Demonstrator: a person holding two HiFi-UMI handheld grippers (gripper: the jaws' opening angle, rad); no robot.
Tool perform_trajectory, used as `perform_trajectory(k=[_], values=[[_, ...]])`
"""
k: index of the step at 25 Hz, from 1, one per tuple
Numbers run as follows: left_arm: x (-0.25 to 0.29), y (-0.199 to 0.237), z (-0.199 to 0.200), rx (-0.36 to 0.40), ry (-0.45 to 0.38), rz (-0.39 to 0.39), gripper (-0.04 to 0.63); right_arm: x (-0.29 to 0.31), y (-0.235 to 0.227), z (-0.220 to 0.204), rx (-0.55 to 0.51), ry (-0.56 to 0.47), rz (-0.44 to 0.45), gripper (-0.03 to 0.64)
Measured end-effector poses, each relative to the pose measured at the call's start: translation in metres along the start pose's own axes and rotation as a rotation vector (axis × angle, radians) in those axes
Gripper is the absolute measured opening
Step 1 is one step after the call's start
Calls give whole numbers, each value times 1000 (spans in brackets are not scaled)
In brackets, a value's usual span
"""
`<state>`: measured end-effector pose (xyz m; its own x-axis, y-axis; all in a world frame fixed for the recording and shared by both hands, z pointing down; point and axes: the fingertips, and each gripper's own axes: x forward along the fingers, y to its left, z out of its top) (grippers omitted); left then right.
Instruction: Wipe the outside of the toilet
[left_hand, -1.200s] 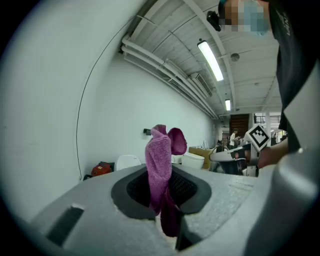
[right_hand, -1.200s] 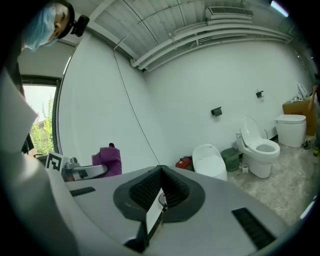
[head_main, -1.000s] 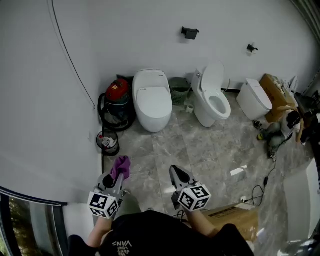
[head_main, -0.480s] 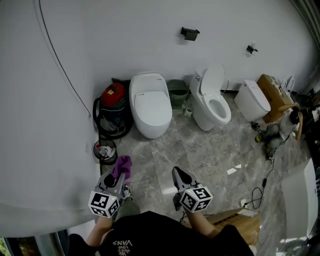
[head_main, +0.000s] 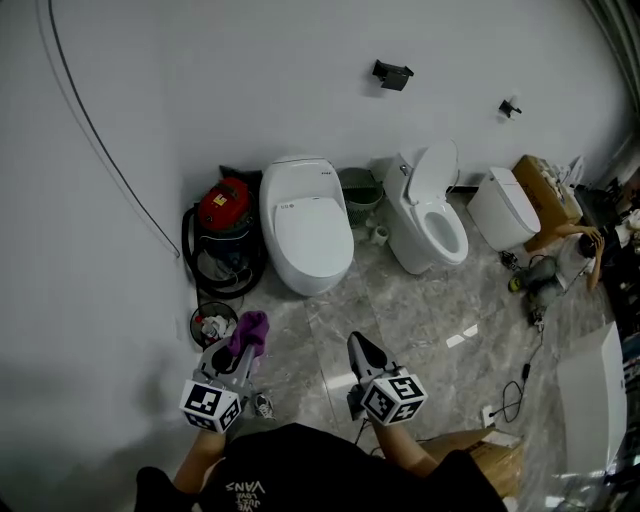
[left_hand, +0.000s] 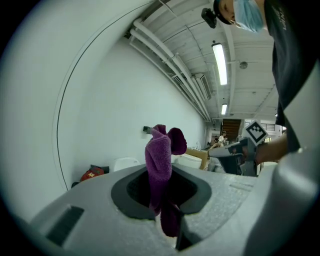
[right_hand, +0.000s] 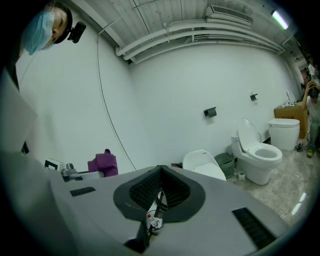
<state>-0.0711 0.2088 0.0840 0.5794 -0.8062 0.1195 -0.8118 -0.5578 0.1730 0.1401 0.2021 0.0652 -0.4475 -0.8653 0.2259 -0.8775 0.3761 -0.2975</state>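
We stand in a room with a white wall (head_main: 250, 80) and a grey marble floor (head_main: 420, 310), and a thin black cable (head_main: 100, 150) curves down the wall at our left. Three white toilets stand in a row against the wall. The closed-lid toilet (head_main: 305, 235) is straight ahead of us, the open-lid toilet (head_main: 430, 215) is to its right with its seat cover tipped back against the wall, and a third toilet (head_main: 505, 208) stands further right, beside a cardboard box (head_main: 545, 185). A red vacuum cleaner (head_main: 222, 215) sits just to the left of the closed-lid toilet, its black hose looped round it. A green basket (head_main: 360, 188) stands between the first two toilets. Nearer us, by the wall, a small round bin (head_main: 212, 325) holds crumpled rubbish. Our two grippers are low in the head view, well apart from every toilet. The left gripper (head_main: 240, 350) has its jaws pressed together on a purple cloth (head_main: 248, 333), which sticks up in a bunch beyond the tips and trails down between the jaws. The right gripper (head_main: 355, 342) has its jaws closed tip to tip with nothing between them, and it points towards the floor in front of the closed-lid toilet. Two small black fixtures (head_main: 392, 73) are mounted high on the wall.
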Motion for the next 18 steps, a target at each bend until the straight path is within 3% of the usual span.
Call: perform_trajectory(k=[11,18], values=[[39,72,-5,-23,12,-13,58,85,10,7,-2,28,5,-2],[74,96,-10,-5,18,37,58,137,-11,5,-4,64,85,-2]])
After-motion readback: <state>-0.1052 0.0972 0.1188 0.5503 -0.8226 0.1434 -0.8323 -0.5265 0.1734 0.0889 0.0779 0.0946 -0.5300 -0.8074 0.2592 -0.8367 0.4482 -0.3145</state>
